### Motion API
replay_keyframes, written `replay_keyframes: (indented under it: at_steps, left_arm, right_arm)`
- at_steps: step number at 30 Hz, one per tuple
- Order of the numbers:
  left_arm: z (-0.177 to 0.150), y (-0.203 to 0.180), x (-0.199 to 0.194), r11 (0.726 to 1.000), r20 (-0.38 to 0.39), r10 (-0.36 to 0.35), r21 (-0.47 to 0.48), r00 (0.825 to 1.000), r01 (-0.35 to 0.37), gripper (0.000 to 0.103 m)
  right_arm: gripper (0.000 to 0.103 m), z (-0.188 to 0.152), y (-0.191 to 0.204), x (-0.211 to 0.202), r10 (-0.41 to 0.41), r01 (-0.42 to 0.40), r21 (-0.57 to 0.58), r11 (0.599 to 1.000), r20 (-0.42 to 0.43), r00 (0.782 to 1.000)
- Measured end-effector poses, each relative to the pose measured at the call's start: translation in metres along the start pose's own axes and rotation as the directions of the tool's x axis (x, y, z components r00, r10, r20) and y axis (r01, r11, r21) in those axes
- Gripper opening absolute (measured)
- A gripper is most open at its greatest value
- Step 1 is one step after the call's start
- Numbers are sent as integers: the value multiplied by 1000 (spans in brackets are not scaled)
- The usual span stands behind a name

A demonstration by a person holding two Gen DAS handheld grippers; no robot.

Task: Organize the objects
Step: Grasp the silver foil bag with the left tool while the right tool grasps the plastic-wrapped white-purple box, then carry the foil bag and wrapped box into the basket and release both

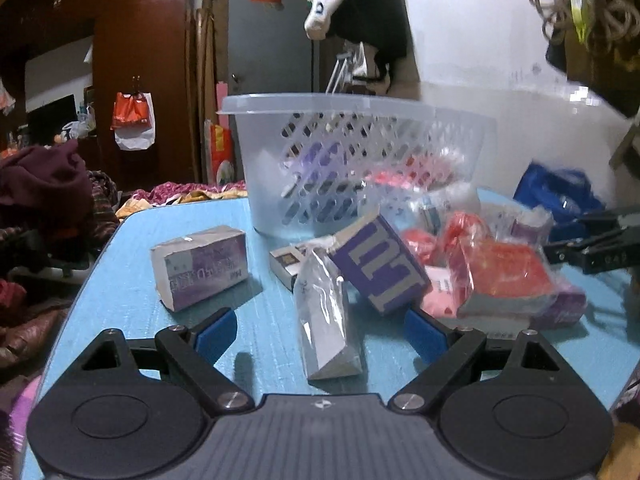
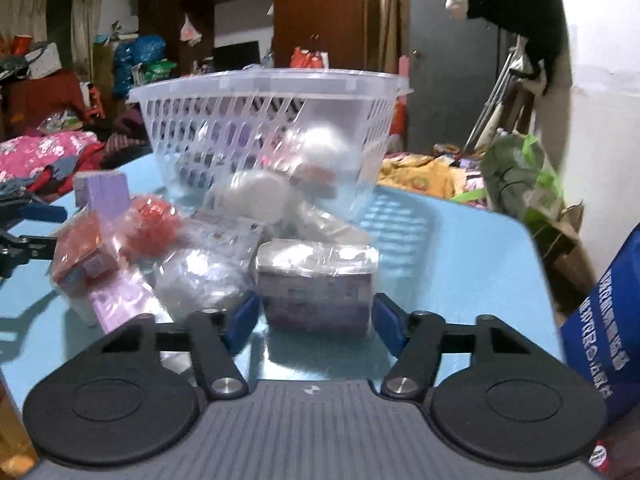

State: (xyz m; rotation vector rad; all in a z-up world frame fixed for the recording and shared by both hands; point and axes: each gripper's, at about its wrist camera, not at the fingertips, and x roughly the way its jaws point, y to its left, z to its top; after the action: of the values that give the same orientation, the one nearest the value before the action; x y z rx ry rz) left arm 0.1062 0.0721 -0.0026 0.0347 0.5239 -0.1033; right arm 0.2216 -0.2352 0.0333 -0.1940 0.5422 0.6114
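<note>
A clear plastic basket [image 1: 360, 128] stands at the far side of the blue table [image 1: 132, 280]; it also shows in the right wrist view [image 2: 264, 92] with a few items inside. My left gripper [image 1: 320, 330] is open, its fingers either side of a clear-wrapped grey packet [image 1: 326, 320]. A purple box [image 1: 380, 268], a grey-purple box [image 1: 202, 266] and red wrapped packets [image 1: 500, 272] lie around it. My right gripper [image 2: 314, 320] is open, its fingers flanking a plastic-wrapped purple box [image 2: 316, 280]. Red packets [image 2: 120, 236] and clear bags [image 2: 200, 276] lie to its left.
The right gripper shows at the right edge of the left wrist view [image 1: 592, 244]. A blue bag [image 2: 608, 320] stands at the table's right. Clothes and bedding [image 1: 44, 208] are piled beyond the table's left edge. A wooden wardrobe [image 1: 132, 60] and a grey door [image 1: 268, 40] stand behind.
</note>
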Motion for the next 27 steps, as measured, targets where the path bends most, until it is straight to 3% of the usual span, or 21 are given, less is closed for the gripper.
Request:
replay_keyframes:
  at_steps: [3,4,6,7,8,13,17,27]
  left_arm:
    - [0,-7,4,999,-14,37,21,999,-37,91]
    - [1,-6,4,999,-16,43,18,999,-43,85]
    - [0,-4,7,998,-28,59,4,998,-59,60]
    - [-1,-2,7,999,-23,51,-11,998,-51,41]
    - [-2,0,5,999,-11,47,-26,999,-47,37]
    - [-9,7,-8,997,93,25,-78,995,-18,37]
    - [-16,9,-19,995,197,26,-102,980,-5,37]
    - [-21,11,-28,991,299,28,-133,954,12,37]
  right_arm:
    - [62,-3,4,-5,-38,38,-22,999,19,999]
    - [61,-2,5,-5,-45,46,-23,999,29,999]
    - [61,-4,4,-10,-56,57,-12,998,60,997]
    - [61,-3,4,-10,-62,63,-3,998,75,995]
    - [61,-4,3,-14,-68,68,7,998,97,993]
    - [61,-3,-2,-22,-80,72,50,996,186,979]
    - [61,-5,-7,-28,-83,63,87,994,240,967]
    - [61,-7,-12,-28,-72,37,126,991,281,957]
